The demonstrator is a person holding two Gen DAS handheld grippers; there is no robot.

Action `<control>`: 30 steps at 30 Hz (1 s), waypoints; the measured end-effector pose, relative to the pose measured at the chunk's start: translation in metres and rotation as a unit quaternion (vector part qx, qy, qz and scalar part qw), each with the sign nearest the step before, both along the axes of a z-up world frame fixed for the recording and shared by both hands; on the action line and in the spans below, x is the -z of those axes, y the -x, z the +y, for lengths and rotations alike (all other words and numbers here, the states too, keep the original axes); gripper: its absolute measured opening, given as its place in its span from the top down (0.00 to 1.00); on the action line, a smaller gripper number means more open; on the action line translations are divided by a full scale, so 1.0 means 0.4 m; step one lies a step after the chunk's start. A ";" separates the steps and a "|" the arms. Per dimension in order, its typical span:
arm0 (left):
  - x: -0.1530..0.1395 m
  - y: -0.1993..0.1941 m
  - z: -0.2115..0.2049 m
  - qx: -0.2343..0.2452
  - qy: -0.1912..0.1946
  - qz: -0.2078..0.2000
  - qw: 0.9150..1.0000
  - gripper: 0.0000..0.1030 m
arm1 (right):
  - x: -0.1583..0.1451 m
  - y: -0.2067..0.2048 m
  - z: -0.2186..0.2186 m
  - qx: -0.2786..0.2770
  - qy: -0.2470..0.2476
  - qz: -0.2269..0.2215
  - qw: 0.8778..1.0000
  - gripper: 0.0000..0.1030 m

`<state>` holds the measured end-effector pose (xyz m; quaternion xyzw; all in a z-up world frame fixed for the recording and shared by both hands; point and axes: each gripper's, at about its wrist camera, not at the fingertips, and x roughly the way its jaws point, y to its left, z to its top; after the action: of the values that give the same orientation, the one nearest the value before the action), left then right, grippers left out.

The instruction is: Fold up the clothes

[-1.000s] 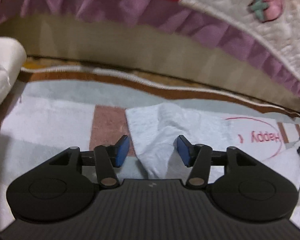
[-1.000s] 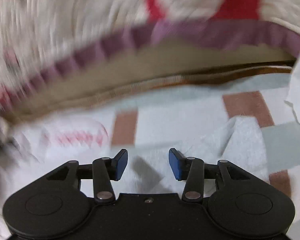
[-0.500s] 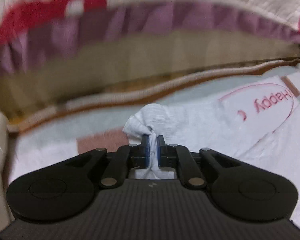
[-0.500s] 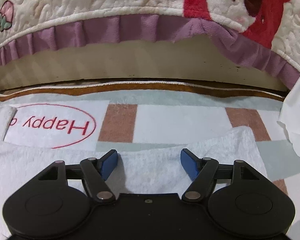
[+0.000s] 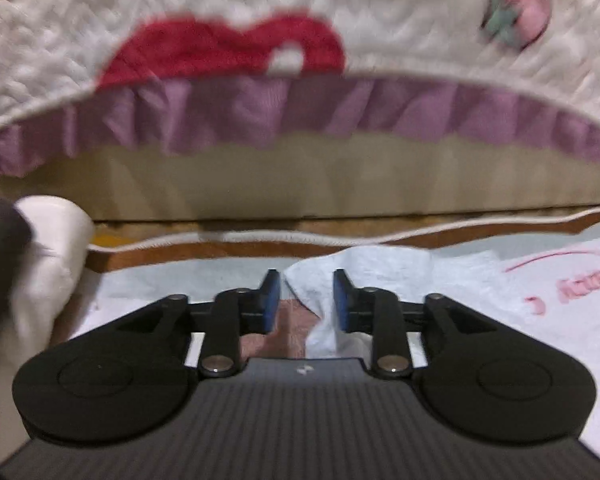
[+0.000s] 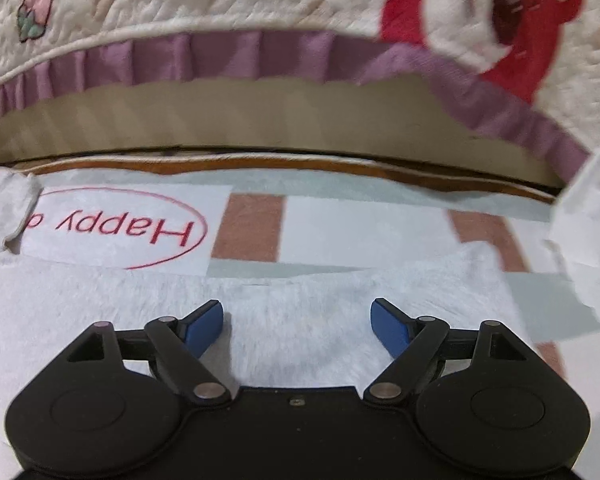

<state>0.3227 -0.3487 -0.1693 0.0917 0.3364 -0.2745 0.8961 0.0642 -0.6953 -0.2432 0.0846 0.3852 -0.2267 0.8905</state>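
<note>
A white fluffy cloth (image 5: 384, 272) lies on a checked mat. In the left wrist view a raised fold of it stands between the blue pads of my left gripper (image 5: 305, 300). The jaws are opening and partly apart, and the pads do not press on the fold. The right wrist view shows the same cloth (image 6: 100, 304) spread flat across the foreground, with a bunched corner (image 6: 16, 200) at the far left. Just above it my right gripper (image 6: 298, 320) hovers, its jaws opening wide with nothing gripped between them.
The mat (image 6: 364, 224) has brown and pale squares and a red "Happy" oval (image 6: 116, 228). A quilt with a purple frill (image 5: 300, 108) hangs over a bed side behind it. A cream bundle (image 5: 48, 248) sits at left, another white garment (image 6: 588, 220) at right.
My left gripper shut on a fold of the cloth, pulled it up towards the bed, and now its jaws have parted again. The right gripper's jaws spread wider as it moved across the cloth.
</note>
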 end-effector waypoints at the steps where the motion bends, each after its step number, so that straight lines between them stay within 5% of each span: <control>1: -0.018 0.021 0.014 0.008 0.005 -0.005 1.000 0.65 | -0.010 0.022 0.006 0.010 0.006 -0.019 1.000 0.18; 6: -0.064 0.202 0.049 0.124 0.033 0.050 0.991 0.48 | -0.024 0.134 0.004 0.118 -0.016 -0.074 0.990 0.23; 10: -0.055 0.339 0.080 0.208 0.067 0.148 0.965 0.43 | -0.053 0.240 0.040 0.139 -0.101 -0.136 0.976 0.36; 13: -0.048 0.442 0.108 0.258 0.038 0.170 0.950 0.40 | -0.057 0.270 0.098 0.112 -0.118 -0.106 0.981 0.64; 16: -0.053 0.508 0.149 0.273 0.021 0.189 0.943 0.37 | -0.043 0.278 0.151 0.095 -0.137 -0.080 0.983 0.71; 20: -0.047 0.542 0.190 0.293 0.026 0.205 0.934 0.32 | -0.012 0.288 0.192 0.115 -0.145 -0.057 0.981 0.67; 22: -0.027 0.547 0.192 0.283 0.023 0.205 0.937 0.28 | 0.008 0.303 0.171 0.145 -0.176 -0.080 0.970 0.48; 24: -0.010 0.549 0.188 0.269 0.014 0.208 0.940 0.27 | 0.022 0.311 0.152 0.154 -0.194 -0.112 0.962 0.47; 25: -0.003 0.552 0.187 0.263 0.010 0.211 0.942 0.27 | 0.018 0.318 0.149 0.131 -0.206 -0.145 0.959 0.84; 26: -0.002 0.556 0.193 0.257 0.011 0.216 0.942 0.27 | 0.014 0.325 0.146 0.107 -0.218 -0.178 0.954 0.92; 28: 0.000 0.549 0.208 0.252 0.027 0.223 0.941 0.30 | -0.019 0.360 0.154 0.089 -0.225 -0.237 0.941 0.95; 29: 0.000 0.548 0.219 0.253 0.033 0.222 0.941 0.42 | -0.042 0.382 0.162 0.097 -0.219 -0.244 0.940 0.95; 30: 0.001 0.549 0.227 0.256 0.030 0.216 0.942 0.79 | -0.053 0.402 0.170 0.104 -0.210 -0.243 0.941 0.95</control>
<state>0.1033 -0.2580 -0.1698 0.0867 0.4785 -0.5176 0.7040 -0.0964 -0.6272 -0.2219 0.3619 0.1853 -0.2049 0.8903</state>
